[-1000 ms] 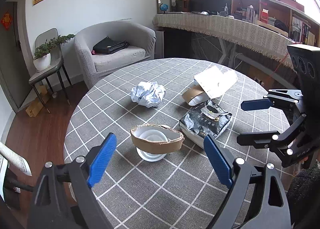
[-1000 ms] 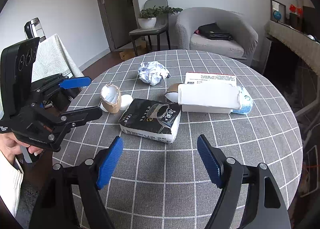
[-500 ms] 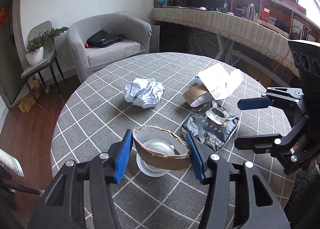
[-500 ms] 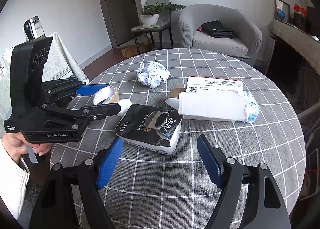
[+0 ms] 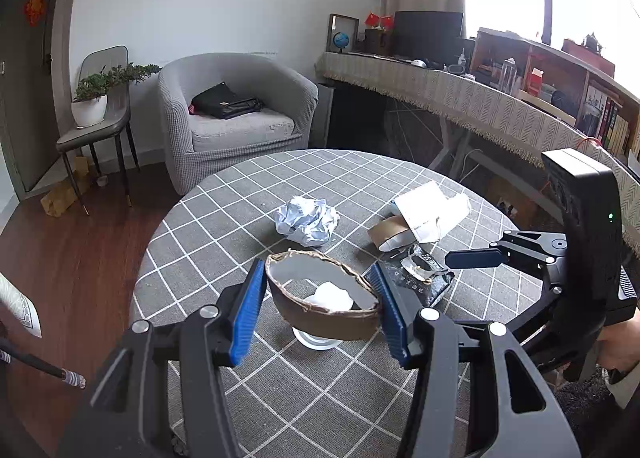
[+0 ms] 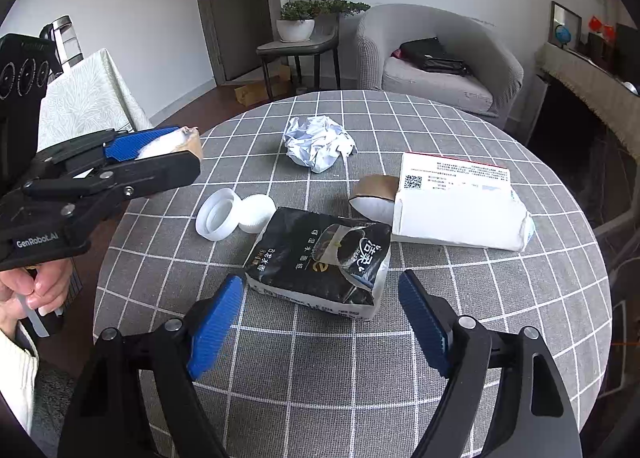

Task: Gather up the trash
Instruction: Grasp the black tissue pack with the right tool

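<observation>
Both wrist views look steeply down, close, sharing the checked table (image 5: 224, 225).

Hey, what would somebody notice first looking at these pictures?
Probably the left gripper, whose fingers clamp a brown cardboard ring lifted above two white caps. Next, the black torn packet just beyond the open right gripper, with a crumpled paper ball mid-table.
</observation>
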Demonstrator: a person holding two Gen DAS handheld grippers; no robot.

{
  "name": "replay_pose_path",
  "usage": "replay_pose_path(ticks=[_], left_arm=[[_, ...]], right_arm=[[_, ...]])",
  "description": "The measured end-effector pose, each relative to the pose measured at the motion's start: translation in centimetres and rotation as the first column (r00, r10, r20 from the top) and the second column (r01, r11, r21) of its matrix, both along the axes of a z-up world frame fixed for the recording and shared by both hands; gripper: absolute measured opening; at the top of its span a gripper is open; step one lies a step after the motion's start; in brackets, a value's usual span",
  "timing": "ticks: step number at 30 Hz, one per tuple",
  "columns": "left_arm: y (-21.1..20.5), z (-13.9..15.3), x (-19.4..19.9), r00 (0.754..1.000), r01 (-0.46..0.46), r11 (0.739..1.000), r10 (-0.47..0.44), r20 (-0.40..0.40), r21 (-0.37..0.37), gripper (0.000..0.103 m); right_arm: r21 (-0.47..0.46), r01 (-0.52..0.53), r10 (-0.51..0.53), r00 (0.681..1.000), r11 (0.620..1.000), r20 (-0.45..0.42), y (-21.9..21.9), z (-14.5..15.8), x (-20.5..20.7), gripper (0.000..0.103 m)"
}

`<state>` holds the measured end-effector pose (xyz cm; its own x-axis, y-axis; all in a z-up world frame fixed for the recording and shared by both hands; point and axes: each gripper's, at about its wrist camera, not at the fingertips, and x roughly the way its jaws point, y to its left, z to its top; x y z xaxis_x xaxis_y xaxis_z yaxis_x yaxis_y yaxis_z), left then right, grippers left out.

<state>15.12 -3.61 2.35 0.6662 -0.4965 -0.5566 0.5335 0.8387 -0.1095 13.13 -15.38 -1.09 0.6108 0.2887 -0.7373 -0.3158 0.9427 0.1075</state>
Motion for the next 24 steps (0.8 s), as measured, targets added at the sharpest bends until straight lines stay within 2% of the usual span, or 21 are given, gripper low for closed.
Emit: replay_pose_path(ticks=[2, 8, 17, 20, 24], left_arm=[[0.7, 0.4, -0.5, 1.000, -0.016, 1.000, 0.016, 0.004, -0.020, 0.056], [2.9, 0.7, -1.6, 1.000, -0.030, 0.999, 0.030, 0.002, -0.028, 0.056], [7.6, 1.3, -2.8, 0.992, -0.125, 0.990, 0.125, -0.013, -0.059, 0.056], [9.3, 1.5, -3.1, 0.986, -0.169, 0.984, 0.169, -0.017, -0.060, 0.056], [11.6, 1.5, -3.1, 0.974, -0.227, 0.972, 0.225, -0.037, -0.059, 0.056]], right_arm=[[0.046, 0.017, -0.016, 1.000, 0.999, -0.025, 0.0, -0.2, 0.3, 0.089], [0.033, 0.069, -0.067, 0.997, 0.997, -0.043, 1.0, -0.2, 1.2, 0.089], [-0.086, 0.123, -0.128, 0.990, 0.989, -0.053, 4.2, -1.3, 2.3, 0.088], [-0.093, 0.147, -0.152, 0.987, 0.985, -0.046, 4.1, -1.3, 2.5, 0.073], [-0.059, 0.176, -0.179, 0.983, 0.983, -0.040, 3.4, -1.1, 2.6, 0.072]])
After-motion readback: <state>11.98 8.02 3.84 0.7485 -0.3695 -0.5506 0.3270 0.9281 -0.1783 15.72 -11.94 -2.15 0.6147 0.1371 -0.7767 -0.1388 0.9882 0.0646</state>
